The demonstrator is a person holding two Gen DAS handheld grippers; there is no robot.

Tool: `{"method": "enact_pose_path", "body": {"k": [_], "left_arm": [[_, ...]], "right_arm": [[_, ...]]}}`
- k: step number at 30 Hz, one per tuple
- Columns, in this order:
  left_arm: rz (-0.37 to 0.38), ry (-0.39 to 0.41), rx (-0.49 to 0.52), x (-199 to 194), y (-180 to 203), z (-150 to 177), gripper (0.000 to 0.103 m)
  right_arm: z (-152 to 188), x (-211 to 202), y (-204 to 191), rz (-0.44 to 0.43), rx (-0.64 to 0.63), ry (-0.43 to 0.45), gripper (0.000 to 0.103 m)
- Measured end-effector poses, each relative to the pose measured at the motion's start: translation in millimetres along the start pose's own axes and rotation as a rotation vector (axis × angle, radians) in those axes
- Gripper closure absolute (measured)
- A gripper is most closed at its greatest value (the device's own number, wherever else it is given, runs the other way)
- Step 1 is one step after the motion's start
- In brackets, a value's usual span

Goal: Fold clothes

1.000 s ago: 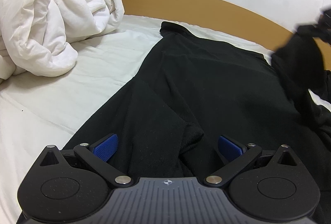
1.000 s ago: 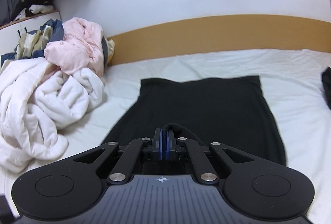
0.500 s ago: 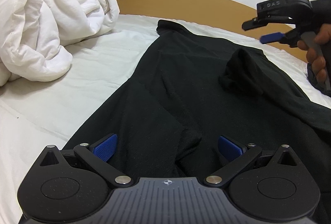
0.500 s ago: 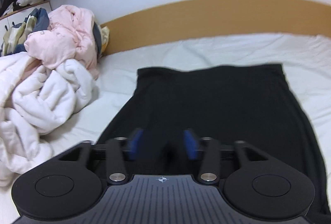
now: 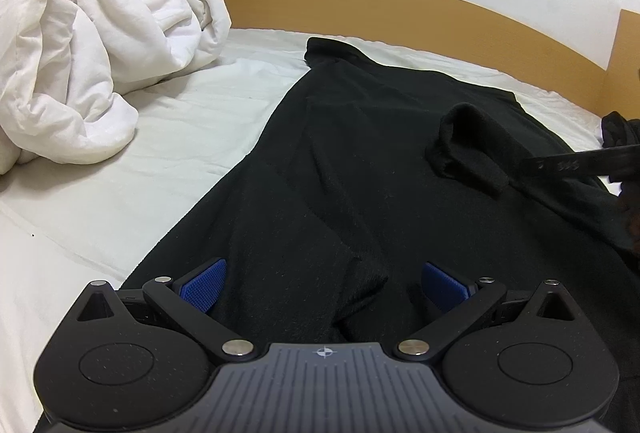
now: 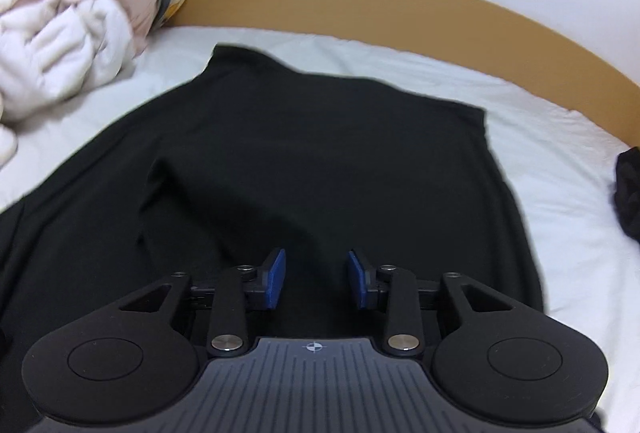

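The black top point(image 5: 360, 161) lies flat across the middle of the frame on the bed point(image 5: 140, 161), its long axis running from the grippers up toward the headboard point(image 5: 400, 5), one sleeve point(image 5: 468, 149) laid over it at right. The left gripper point(image 5: 324, 287) is spread wide astride a near fold (nothing pinched); the right gripper point(image 6: 316, 279), also parted and empty, hovers over the near part, neither one clearly nearer

Right wrist view motion-blurred; dark bundle point(image 6: 628, 193) cut by the right edge; black garment's point(image 5: 360, 173) near hem behind gripper bodies
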State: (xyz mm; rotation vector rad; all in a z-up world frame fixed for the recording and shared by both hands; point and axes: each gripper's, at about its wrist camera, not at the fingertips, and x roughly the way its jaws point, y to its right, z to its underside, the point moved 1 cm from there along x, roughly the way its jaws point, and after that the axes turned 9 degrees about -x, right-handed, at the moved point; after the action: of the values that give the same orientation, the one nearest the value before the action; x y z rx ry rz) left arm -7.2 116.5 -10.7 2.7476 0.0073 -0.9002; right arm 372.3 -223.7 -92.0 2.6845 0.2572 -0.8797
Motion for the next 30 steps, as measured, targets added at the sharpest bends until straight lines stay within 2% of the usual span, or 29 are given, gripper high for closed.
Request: {"method": "enact_pose_path", "body": {"k": [5, 9, 11, 12, 14, 15, 17, 21, 24, 26, 28, 30], "left_arm": [[-0.002, -0.001, -0.003, 2.6, -0.3, -2.0, 0.001], [0.003, -0.002, -0.002, 5.9, 1.6, -3.8, 0.001], [0.006, -0.001, -0.006, 8.1, 2.2, -5.1, 0.001], [0.007, 0.0, -0.009, 9.1, 2.6, -5.6, 0.001], [0.005, 0.0, -0.008, 10.2, 3.9, -5.7, 0.001], [0.004, 0.0, -0.005, 10.1, 4.3, -5.5, 0.001], [0.01, 0.004, -0.011, 9.4, 3.1, -5.3, 0.001], [0.04, 0.021, -0.048, 5.8, -4.0, -4.5, 0.001], [0.064, 0.036, -0.092, 2.1, -11.1, -3.4, 0.001], [0.068, 0.04, -0.104, 1.4, -12.3, -3.2, 0.001], [0.062, 0.039, -0.1, 1.7, -10.8, -3.4, 0.001], [0.043, 0.034, -0.076, 2.7, -6.4, -3.8, 0.001]], "right_arm": [[-7.7, 19.9, -23.7, -0.002, -0.047, -0.025, 0.069], [-4.3, 21.2, -36.9, -0.019, -0.053, 0.042, 0.067], [0.5, 9.1, -27.6, -0.062, 0.011, 0.078, 0.067], [4.3, -1.1, -19.5, -0.099, 0.061, 0.102, 0.065], [15.9, -29.4, -0.6, -0.146, 0.154, 0.146, 0.052], [23.4, -45.6, 9.0, -0.155, 0.186, 0.164, 0.042], [43.5, -78.6, 25.9, -0.114, 0.186, 0.194, 0.037], [91.4, -121.7, 49.6, 0.079, 0.081, 0.179, 0.03], [135.7, -137.3, 83.6, 0.165, 0.153, 0.167, 0.025], [163.4, -138.3, 108.4, 0.214, 0.233, 0.114, 0.023], [183.2, -134.8, 125.1, 0.195, 0.31, 0.063, 0.023], [191.0, -138.2, 134.5, 0.139, 0.374, 0.074, 0.023]]}}
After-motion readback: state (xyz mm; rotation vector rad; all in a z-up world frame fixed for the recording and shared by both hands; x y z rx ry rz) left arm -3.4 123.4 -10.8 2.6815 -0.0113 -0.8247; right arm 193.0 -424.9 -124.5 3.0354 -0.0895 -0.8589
